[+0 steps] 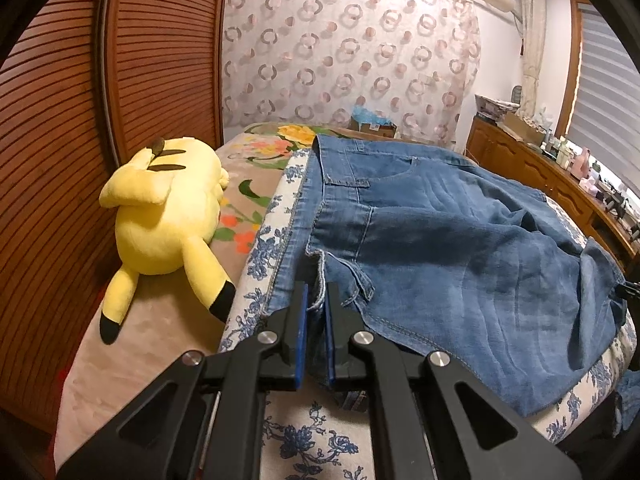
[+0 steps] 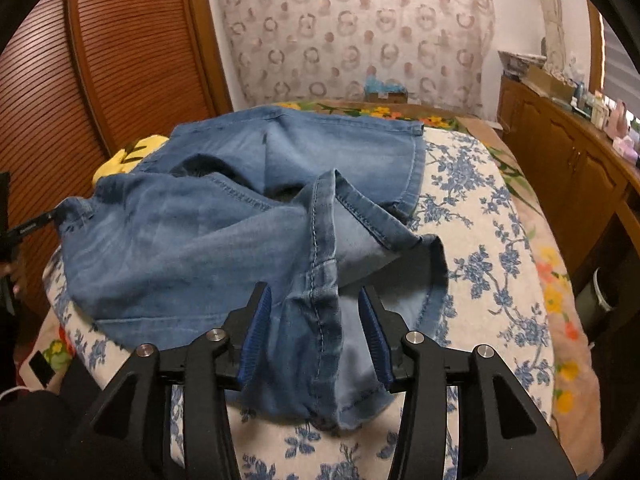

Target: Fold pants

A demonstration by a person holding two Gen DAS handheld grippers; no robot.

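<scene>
Blue denim pants (image 1: 440,248) lie rumpled on a white cushion with blue flowers (image 1: 312,440). In the left wrist view my left gripper (image 1: 316,292) is shut on the waistband edge of the pants near the fly. In the right wrist view the pants (image 2: 192,248) spread ahead, legs folded over each other. My right gripper (image 2: 314,300) is open, its blue pads on either side of a bunched leg hem with a seam (image 2: 320,320). The cloth lies between the jaws, not pinched.
A yellow plush toy (image 1: 168,216) lies left of the pants on a floral blanket (image 1: 256,152). A brown slatted wardrobe (image 1: 80,120) stands at left. A wooden cabinet with small items (image 2: 568,152) runs along the right. A patterned curtain (image 1: 344,52) hangs behind.
</scene>
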